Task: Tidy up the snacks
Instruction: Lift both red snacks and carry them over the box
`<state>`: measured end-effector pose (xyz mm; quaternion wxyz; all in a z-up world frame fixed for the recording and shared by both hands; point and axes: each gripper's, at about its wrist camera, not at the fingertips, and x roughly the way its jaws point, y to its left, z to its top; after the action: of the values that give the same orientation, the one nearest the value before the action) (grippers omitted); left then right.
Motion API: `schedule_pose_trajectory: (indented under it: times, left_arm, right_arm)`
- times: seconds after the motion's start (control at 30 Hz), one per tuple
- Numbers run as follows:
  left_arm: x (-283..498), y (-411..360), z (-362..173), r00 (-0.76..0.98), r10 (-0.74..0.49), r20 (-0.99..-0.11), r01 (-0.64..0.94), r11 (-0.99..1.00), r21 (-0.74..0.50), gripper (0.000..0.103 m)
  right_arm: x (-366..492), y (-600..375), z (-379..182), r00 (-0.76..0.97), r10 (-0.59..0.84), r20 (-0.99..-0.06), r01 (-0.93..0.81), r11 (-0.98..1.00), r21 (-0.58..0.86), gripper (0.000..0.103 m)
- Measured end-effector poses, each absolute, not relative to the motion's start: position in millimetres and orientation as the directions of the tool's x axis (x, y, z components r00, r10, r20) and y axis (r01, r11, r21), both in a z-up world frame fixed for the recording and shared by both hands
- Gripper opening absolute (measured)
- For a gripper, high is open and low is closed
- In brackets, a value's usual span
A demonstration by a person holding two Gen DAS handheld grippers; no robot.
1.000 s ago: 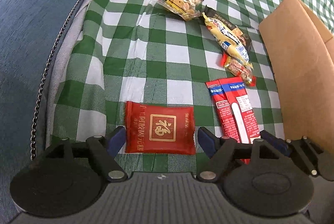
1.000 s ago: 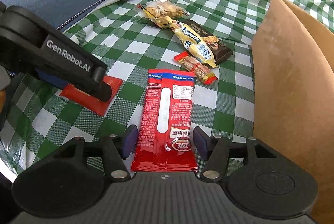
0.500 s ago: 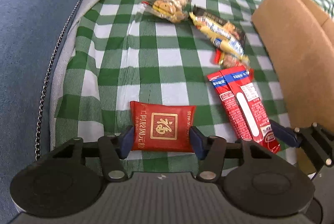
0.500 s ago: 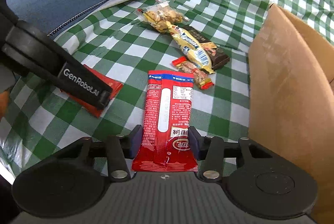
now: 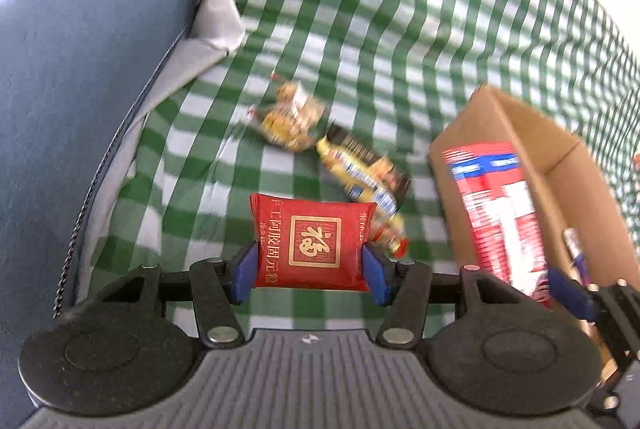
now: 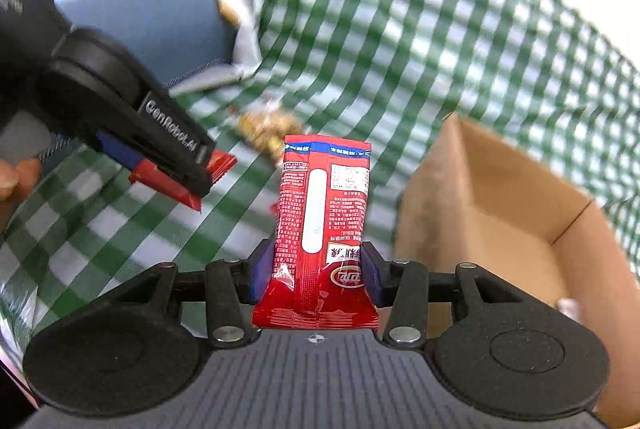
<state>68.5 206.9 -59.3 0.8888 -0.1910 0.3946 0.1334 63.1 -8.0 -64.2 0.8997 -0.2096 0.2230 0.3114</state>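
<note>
My left gripper [image 5: 308, 265] is shut on a square red packet [image 5: 314, 241] with a gold emblem, held above the green checked cloth [image 5: 360, 29]. Both blue pads press its side edges. My right gripper [image 6: 316, 271] is shut on a long red snack-bar packet [image 6: 320, 197], which stands up in front of the open cardboard box [image 6: 500, 197]. In the left wrist view the long packet [image 5: 500, 221] shows blurred before the box [image 5: 560, 165]. The right wrist view shows the left gripper [image 6: 172, 145] gripping the square packet [image 6: 160, 181] off to the left.
On the cloth lie a clear bag of cookies [image 5: 290, 121], a yellow-and-black wrapped bar [image 5: 360, 169] and a small red-wrapped sweet [image 5: 390, 237]. A blue cushion [image 5: 80, 89] borders the cloth on the left. A hand [image 6: 16, 177] shows at the left edge.
Both grippers closed on their packets and lifted them off the cloth. Both views have tilted up, and the box's open top now shows.
</note>
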Motion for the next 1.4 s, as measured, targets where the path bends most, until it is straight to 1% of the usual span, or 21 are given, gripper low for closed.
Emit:
schedule_pose_trajectory:
  times: [0.2,0.3,0.57,0.73,0.9,1.13,1.27,1.4]
  left_arm:
    - [71,192,-44,0.719,0.09,-0.689,-0.368,0.89,-0.268,0.06]
    - [75,184,-39,0.75,0.087,-0.656,-0.352,0.892,-0.284,0.06]
    - [89,153,-23,0.825,0.053,-0.563,-0.285,0.899,-0.333,0.06]
    - [100,116,-15,0.868,0.015,-0.497,-0.207,0.92,-0.334,0.06]
    - [106,75,-10,0.9,-0.018,-0.437,-0.117,0.953,-0.28,0.06]
    - [107,40,-14,0.913,-0.085,-0.399,-0.01,0.973,-0.232,0.06]
    - [106,25,-14,0.92,-0.111,-0.375,0.036,0.979,-0.203,0.06]
    - [106,19,-15,0.92,-0.125,-0.372,0.05,0.977,-0.206,0.06]
  right_arm:
    - [70,-50,-30,0.759,0.509,-0.405,-0.615,0.765,-0.192,0.048]
    - [74,-73,-17,0.787,0.505,-0.354,-0.587,0.79,-0.177,0.048]
    - [95,-134,-6,0.849,0.437,-0.297,-0.49,0.861,-0.135,0.048]
    - [108,-174,-6,0.885,0.366,-0.286,-0.408,0.908,-0.099,0.048]
    - [120,-212,-13,0.898,0.293,-0.327,-0.323,0.946,-0.039,0.048]
    - [134,-234,-17,0.898,0.244,-0.367,-0.253,0.967,0.024,0.048]
    - [137,-236,-16,0.897,0.239,-0.373,-0.239,0.97,0.046,0.048]
    - [139,-236,-15,0.898,0.241,-0.369,-0.241,0.969,0.048,0.048]
